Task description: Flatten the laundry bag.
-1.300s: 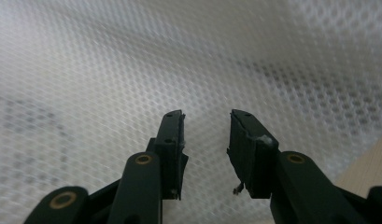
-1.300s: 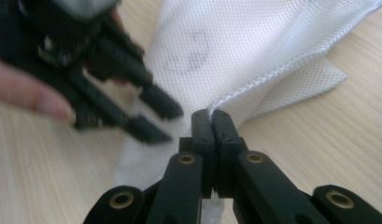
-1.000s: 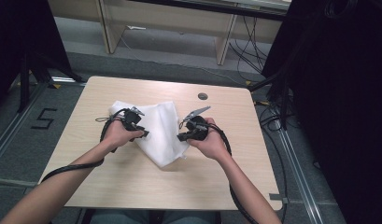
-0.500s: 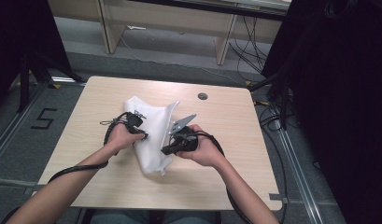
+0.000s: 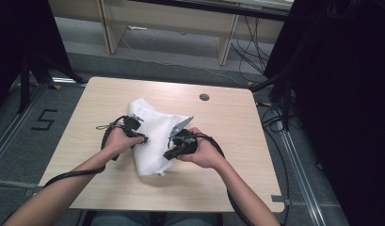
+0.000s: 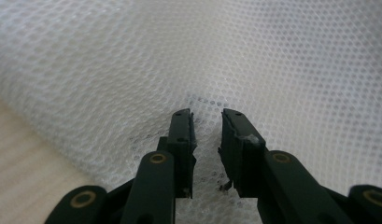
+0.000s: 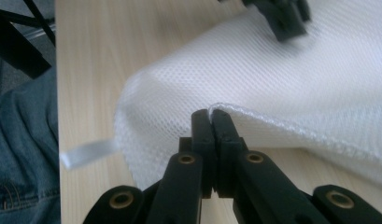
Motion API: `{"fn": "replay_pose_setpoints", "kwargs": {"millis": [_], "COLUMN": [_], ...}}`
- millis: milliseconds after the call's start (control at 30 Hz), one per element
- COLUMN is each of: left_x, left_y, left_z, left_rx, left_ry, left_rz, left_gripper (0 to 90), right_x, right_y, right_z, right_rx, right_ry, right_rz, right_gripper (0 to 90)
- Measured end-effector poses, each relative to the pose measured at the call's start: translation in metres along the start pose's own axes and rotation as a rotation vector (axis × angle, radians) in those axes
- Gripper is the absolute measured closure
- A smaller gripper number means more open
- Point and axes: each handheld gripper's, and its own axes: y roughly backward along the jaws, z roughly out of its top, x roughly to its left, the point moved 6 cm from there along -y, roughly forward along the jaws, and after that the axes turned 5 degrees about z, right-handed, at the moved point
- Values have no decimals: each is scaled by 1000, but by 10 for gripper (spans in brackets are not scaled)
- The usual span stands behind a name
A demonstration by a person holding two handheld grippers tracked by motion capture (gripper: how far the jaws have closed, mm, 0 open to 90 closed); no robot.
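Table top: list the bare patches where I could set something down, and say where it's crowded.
The table is bare along its right side, past the right gripper to the edge, and across the far strip beyond the small dark round fitting. The near edge is partly crossed by forearms. The middle is crowded: the white mesh bag and the left gripper.

The mesh bag point(image 5: 155, 141) lies mid-table point(image 5: 237, 141). The left gripper point(image 5: 142, 139) sits on its left side, the right gripper point(image 5: 167, 154) at its right edge.
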Motion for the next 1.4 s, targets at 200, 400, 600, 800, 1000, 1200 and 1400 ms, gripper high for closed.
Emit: {"fn": "replay_pose_setpoints", "kwargs": {"millis": [200, 400, 600, 800, 1000, 1200, 1400], "left_x": [-22, -33, -36, -36, -39, -40, -38], "left_y": [8, 10, 10, 10, 9, 8, 10], "left_z": [-11, -15, -15, -16, -14, -14, -14], "left_rx": [50, 69, 60, 64, 65, 63, 81], "left_ry": [-71, -117, -123, -131, -128, -125, -144], "left_rz": [-27, -39, -30, -26, -13, -6, -10], "left_gripper": [705, 711, 711, 711, 710, 711, 710], "right_x": [-21, -70, -111, -123, -129, -131, -124], "right_y": [15, 48, 41, 25, 11, 4, 0], "right_z": [-25, -19, -17, -14, -18, -23, -21], "right_rx": [76, -125, -106, -89, -42, -15, 8], "right_ry": [-157, -392, -469, -521, -538, -516, -502], "right_rz": [-51, -284, -375, -359, -369, -339, -331], "right_gripper": [811, 607, 599, 598, 595, 657, 894]}}
